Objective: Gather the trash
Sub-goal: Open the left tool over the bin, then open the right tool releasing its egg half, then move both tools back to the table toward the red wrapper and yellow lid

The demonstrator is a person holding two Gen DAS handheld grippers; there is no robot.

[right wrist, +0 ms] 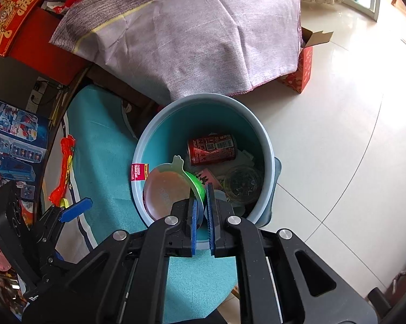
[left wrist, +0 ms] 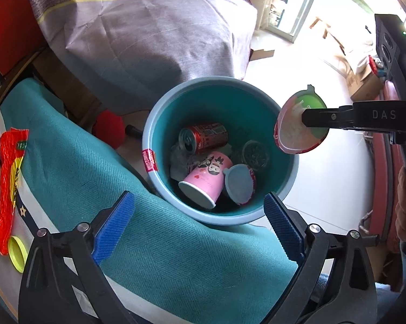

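A blue trash bin (left wrist: 293, 167) (right wrist: 267, 151) stands on the floor beside the table. It holds a red can (left wrist: 204, 137) (right wrist: 212, 148), a pink paper cup (left wrist: 205, 182), a small lidded cup (left wrist: 239, 183) and a clear round lid (left wrist: 255, 155) (right wrist: 242, 182). My right gripper (right wrist: 201, 205) (left wrist: 305, 120) is shut on a pink and green plastic cup (right wrist: 166, 190) (left wrist: 292, 132), held over the bin's rim. My left gripper (left wrist: 198, 226) is open and empty above the table edge. A red wrapper (left wrist: 10, 183) (right wrist: 64, 167) and a yellow-green ring (left wrist: 16, 253) lie on the table.
A teal cloth (left wrist: 149, 243) (right wrist: 100, 151) covers the table. A purple-grey cloth (left wrist: 149, 35) (right wrist: 203, 27) drapes over furniture behind the bin. Cardboard boxes (left wrist: 364, 83) stand on the white tile floor (right wrist: 337, 135). A red box (right wrist: 10, 16) and a toy box (right wrist: 11, 140) are at left.
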